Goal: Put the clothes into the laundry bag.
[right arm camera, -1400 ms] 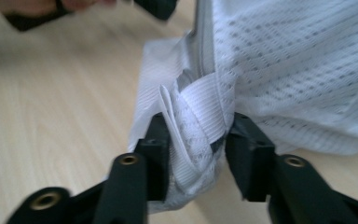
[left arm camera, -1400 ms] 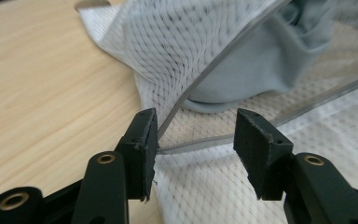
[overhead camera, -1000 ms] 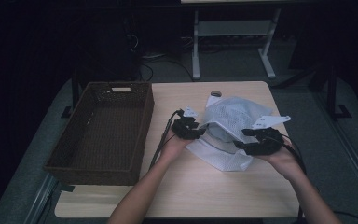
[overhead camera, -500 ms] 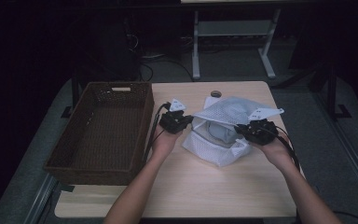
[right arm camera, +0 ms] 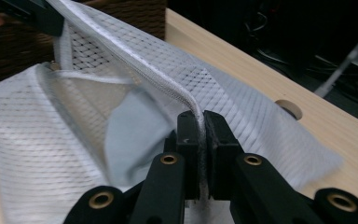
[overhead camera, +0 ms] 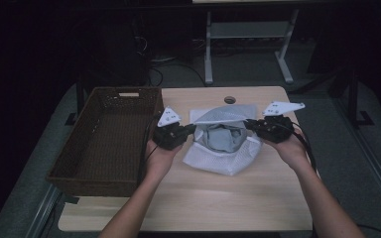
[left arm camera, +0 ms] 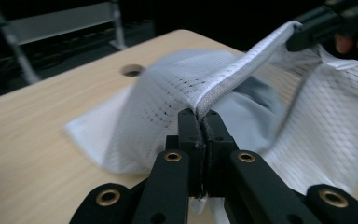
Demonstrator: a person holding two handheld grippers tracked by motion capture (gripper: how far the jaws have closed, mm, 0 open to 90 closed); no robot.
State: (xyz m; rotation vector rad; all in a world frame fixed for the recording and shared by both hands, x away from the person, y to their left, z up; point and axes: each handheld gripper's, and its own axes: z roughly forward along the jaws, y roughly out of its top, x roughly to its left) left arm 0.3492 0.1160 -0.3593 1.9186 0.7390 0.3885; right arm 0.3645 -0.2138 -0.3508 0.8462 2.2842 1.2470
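White mesh laundry bag [overhead camera: 223, 148], soft, slack, grey cloth [overhead camera: 222, 138] inside, sits mid-table right of the woven brown basket [overhead camera: 106, 136]. Left gripper [overhead camera: 192, 130] and right gripper [overhead camera: 248, 124] have just closed, each clamped on the bag's corded rim. Mouth stretched taut left-right, opening faces up.

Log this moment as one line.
left gripper: shut on mesh bag rim | right gripper: shut on rim | grey cloth: inside | bag: held open

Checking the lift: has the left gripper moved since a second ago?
Yes. The left gripper, shut on the mesh bag, moved toward the wicker basket.
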